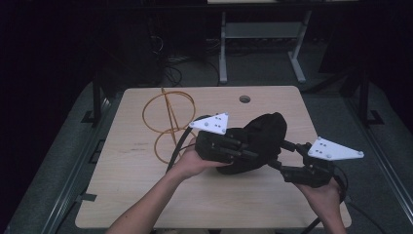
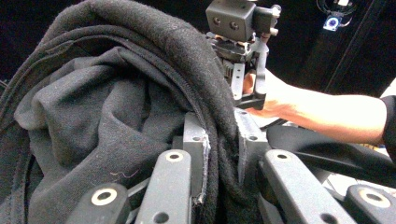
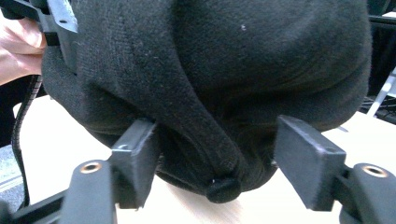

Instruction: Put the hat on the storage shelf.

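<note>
The black garment (image 1: 260, 141) sits bunched in a soft heap at the middle of the high view, lifted partly off the bench (image 1: 136, 195) between the two hands. It looks like thick knit or fleece: limp, light, not fragile, and likely to sag and slide wherever it is not pinched. The left gripper (image 1: 243, 148) is clamped tight on a folded hem; in the left gripper view the seam (image 2: 219, 154) runs between its pads at the lower centre of the frame, squeezed thin. The right gripper (image 1: 285, 156) comes in from the lower right with its jaws standing apart on either side of a hanging fold, whose rounded tip (image 3: 223, 189) droops at the bottom centre of the right gripper view; the pads do not seem to press the cloth yet. I would take hold on a stitched edge or thick fold like that one, since a seam gives the pads something firm, whereas a single loose layer could slip out. An orange wire hoop shape (image 1: 168, 122) lies at the upper left of the bench, well clear.
</note>
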Demonstrator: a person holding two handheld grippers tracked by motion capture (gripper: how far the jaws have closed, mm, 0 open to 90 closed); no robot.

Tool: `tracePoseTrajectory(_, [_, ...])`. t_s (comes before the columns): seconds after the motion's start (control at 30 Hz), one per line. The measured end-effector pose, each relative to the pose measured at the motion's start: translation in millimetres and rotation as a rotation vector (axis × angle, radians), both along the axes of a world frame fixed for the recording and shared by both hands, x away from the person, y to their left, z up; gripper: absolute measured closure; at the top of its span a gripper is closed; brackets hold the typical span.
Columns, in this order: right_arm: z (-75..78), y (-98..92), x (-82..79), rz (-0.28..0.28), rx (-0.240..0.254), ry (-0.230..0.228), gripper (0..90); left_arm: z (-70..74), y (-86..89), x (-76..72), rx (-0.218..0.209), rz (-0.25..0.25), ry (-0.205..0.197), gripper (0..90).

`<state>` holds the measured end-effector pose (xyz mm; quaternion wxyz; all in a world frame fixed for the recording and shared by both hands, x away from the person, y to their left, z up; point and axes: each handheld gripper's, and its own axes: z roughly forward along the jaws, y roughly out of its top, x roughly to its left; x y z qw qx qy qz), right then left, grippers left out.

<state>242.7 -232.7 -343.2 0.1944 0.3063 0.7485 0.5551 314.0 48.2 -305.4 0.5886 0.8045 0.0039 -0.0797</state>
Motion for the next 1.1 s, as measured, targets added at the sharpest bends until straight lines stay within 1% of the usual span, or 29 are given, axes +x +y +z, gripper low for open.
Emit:
tracePoseTrajectory(0.03, [0.2,0.8,0.5,0.001,-0.007,-0.006,38.2,0.2,-0.1,0.2,-0.001,-0.001,0.0,77.9])
tracePoseTrajectory(0.17, [0.5,3.1,1.4,0.003,-0.017,-0.027,50.9,0.2,-2.0,-0.2,-0.006,-0.007,0.008,78.0])
tracePoseTrajectory(0.2, [0.4,5.2,1.2,0.007,-0.022,-0.039,57.2,-0.1,-2.8,-1.0,-0.006,-0.012,0.007,78.0])
tracePoseTrajectory(0.23, [0.4,5.2,1.2,0.007,-0.022,-0.039,57.2,-0.1,-2.8,-1.0,-0.006,-0.012,0.007,78.0])
tracePoseTrajectory(0.3, [0.3,7.6,0.7,0.015,-0.029,-0.051,65.4,0.0,-2.8,-1.1,-0.001,-0.019,0.004,77.9])
tracePoseTrajectory(0.33, [0.7,9.6,0.0,0.023,-0.042,-0.065,73.7,0.6,-1.8,-0.9,-0.007,-0.012,0.01,77.9])
tracePoseTrajectory(0.37, [0.7,9.6,0.0,0.023,-0.042,-0.065,73.7,0.6,-1.8,-0.9,-0.007,-0.012,0.01,77.8])
tracePoseTrajectory(0.4, [0.8,10.1,-0.3,0.026,-0.044,-0.067,78.4,0.8,-0.9,-0.1,-0.01,-0.011,0.013,77.8])
tracePoseTrajectory(0.47, [1.4,10.1,-0.7,0.032,-0.044,-0.073,83.0,0.8,0.9,1.5,-0.015,-0.003,0.018,77.7])
tracePoseTrajectory(0.5, [1.9,9.9,-0.6,0.033,-0.045,-0.072,84.2,0.6,1.8,2.8,-0.013,-0.003,0.016,77.6])
tracePoseTrajectory(0.53, [2.5,9.8,-0.7,0.033,-0.047,-0.073,84.9,-0.1,2.1,3.4,-0.017,-0.001,0.026,77.5])
tracePoseTrajectory(0.63, [5.2,9.6,-1.7,0.03,-0.053,-0.077,86.0,-1.2,3.9,4.3,-0.023,0.009,0.036,76.6])
tracePoseTrajectory(0.67, [7.7,9.2,-2.1,0.026,-0.056,-0.084,86.3,-1.7,6.1,5.9,-0.018,0.021,0.031,75.3])
tracePoseTrajectory(0.7, [9.1,8.8,-2.0,0.025,-0.056,-0.087,86.5,-1.7,6.1,5.9,-0.018,0.021,0.031,74.6])
tracePoseTrajectory(0.77, [12.0,8.5,-1.8,0.024,-0.059,-0.096,86.7,-2.8,9.9,7.5,-0.017,0.038,0.035,73.0])
tracePoseTrajectory(0.83, [14.8,9.3,-1.4,0.026,-0.064,-0.101,86.8,-3.3,11.9,7.5,-0.007,0.048,0.031,71.7])
tracePoseTrajectory(0.9, [16.1,9.7,-1.2,0.026,-0.068,-0.103,86.8,-3.7,12.7,7.4,-0.008,0.055,0.029,70.0])
tracePoseTrajectory(0.93, [18.7,10.0,-0.2,0.03,-0.063,-0.105,86.9,-4.0,15.0,7.6,-0.008,0.067,0.029,69.4])
tracePoseTrajectory(1.1, [23.9,10.6,0.9,0.034,-0.06,-0.102,87.0,-3.5,19.7,8.7,-0.006,0.083,0.027,66.7])
